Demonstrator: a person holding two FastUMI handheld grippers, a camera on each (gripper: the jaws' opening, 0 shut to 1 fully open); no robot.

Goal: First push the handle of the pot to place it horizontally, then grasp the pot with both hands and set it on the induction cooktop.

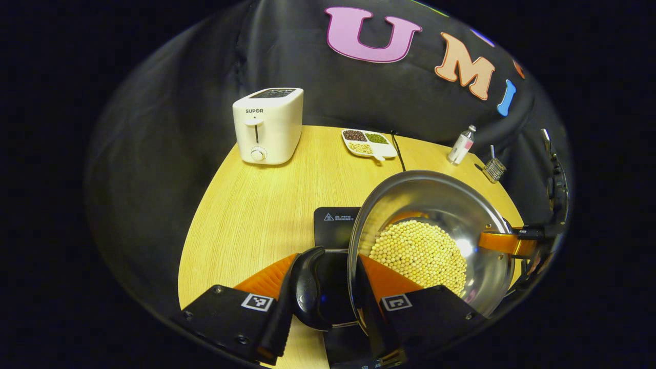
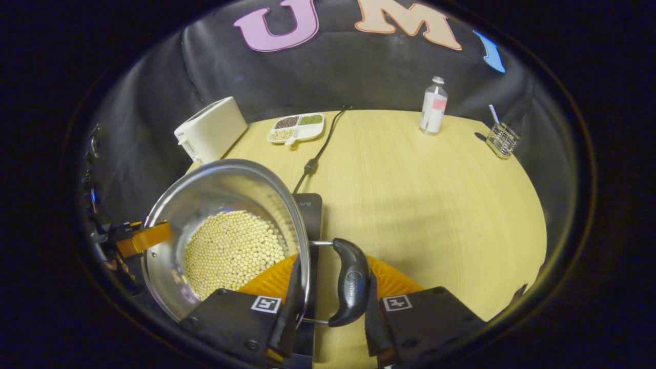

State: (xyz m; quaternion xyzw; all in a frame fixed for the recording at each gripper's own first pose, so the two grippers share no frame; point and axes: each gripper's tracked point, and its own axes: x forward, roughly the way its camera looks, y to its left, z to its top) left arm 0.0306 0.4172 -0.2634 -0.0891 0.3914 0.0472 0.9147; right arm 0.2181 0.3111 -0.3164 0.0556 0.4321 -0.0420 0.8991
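The pot (image 1: 435,236), steel w/ pale beans in the bottom, is held up between both grippers, one on each black side handle, so the load is shared and the rim kept roughly level; the beans sit spread over the bottom, not spilled. In the left gripper view the left gripper (image 1: 328,302) is clenched on the near handle (image 1: 307,289), fingers either side of it, w/ the pot wall just beside. In the right gripper view the right gripper (image 2: 330,312) is likewise closed on its handle (image 2: 351,287), one finger against the rim side, the other on the outer side. The pot appears to be above the near part of the cooktop (image 1: 335,225), a dark slab partly hidden under it; whether the base already touches it cannot be told. Judged from this, the handle push is done and setting down is in hand. Around: toaster (image 1: 269,125) at far left, divided dish (image 1: 369,143) of grains at far centre, bottle (image 2: 433,105) and wire holder (image 2: 502,138) at far right, all well apart from the pot. The cord (image 2: 320,148) runs from the cooktop's far edge to the back of the table (image 2: 435,205); it lies beyond the pot, so prob. no obstacle. Nothing is seen standing on the visible part of the cooktop.
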